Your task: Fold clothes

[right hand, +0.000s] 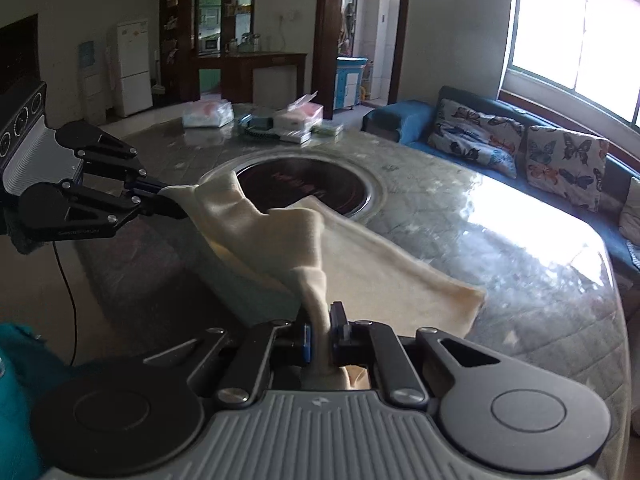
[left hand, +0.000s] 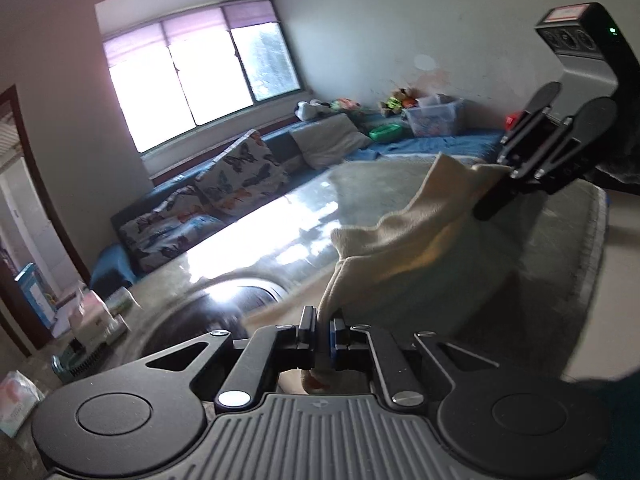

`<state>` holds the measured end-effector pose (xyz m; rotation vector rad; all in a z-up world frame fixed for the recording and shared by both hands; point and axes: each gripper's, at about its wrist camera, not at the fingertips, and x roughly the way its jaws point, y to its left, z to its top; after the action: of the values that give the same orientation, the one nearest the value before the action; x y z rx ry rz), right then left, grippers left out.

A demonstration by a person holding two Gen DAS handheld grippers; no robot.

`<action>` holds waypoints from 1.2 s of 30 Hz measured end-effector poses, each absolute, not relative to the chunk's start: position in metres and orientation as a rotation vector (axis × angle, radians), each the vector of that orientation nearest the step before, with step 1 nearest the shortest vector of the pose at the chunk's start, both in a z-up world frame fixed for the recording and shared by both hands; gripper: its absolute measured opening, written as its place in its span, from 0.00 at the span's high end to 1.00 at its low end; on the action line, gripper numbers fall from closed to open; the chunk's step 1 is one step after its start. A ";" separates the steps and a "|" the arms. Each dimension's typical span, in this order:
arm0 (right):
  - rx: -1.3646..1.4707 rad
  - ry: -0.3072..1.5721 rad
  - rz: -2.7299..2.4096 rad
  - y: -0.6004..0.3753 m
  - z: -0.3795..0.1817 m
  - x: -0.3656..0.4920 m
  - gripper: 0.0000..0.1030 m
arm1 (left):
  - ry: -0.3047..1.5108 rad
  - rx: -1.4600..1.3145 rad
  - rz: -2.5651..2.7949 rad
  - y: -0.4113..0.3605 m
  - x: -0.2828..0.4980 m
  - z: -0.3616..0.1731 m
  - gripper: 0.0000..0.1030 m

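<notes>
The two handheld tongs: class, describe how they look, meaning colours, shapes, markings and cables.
Both tongs, left and right, have black linkage arms with silver screws, round black discs, ribbed grey bodies and blue pad edges. The left's side bears small lettering, and a thin black cable hangs below it.

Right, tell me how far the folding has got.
Done: both corners are gripped. The left gripper and right gripper are each shut on the cream cloth. In hand: the near edge is lifted while the far part lies on the table. Left: no finished fold shows yet.
</notes>
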<state>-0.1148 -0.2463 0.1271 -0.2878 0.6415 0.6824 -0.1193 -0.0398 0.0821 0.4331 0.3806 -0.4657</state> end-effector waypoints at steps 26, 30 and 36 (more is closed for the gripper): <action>-0.058 0.548 0.364 -0.263 0.081 0.033 0.68 | 0.538 0.214 -0.215 -0.067 0.037 0.049 0.73; -0.038 0.615 0.460 -0.242 0.070 0.047 0.70 | 0.583 0.182 -0.309 -0.085 0.043 0.048 0.75; -0.063 0.717 0.481 -0.213 0.039 0.071 0.74 | 0.673 0.127 -0.294 -0.091 0.077 0.029 0.75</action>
<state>0.0707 -0.2131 0.0385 -0.0625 0.7166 0.4807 0.0767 -0.0909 0.0293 0.1273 0.6726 -0.2942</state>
